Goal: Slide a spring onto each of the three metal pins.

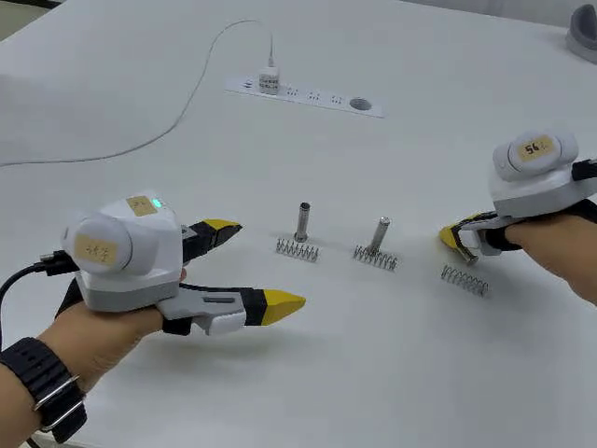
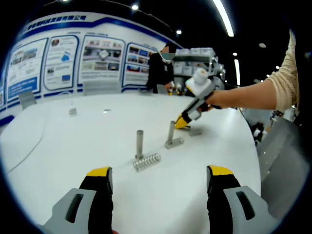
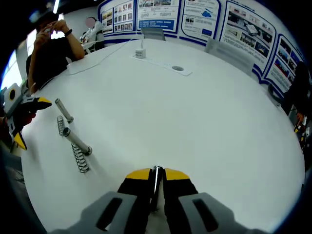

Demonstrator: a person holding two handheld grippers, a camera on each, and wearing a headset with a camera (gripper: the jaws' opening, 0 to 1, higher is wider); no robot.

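Legible markings: one number.
Sticker (image 1: 534, 147) on the right gripper (image 1: 459, 243), right edge of the head view, reads "56"; wall posters (image 2: 97, 53) too small to read.

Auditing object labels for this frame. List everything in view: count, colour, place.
table: one, white, under everything
upright pins: two, metal, mid-table
third pin: one, metal, clamped in the right gripper
springs: three, metal, lying flat; one at each upright pin's base, one below the right gripper
power strip: one, white, far side, white plug and cable attached
watch: one, black, left wrist
left gripper: black, yellow tips, open, left of the pins
right gripper: same colours, shut, right of the pins
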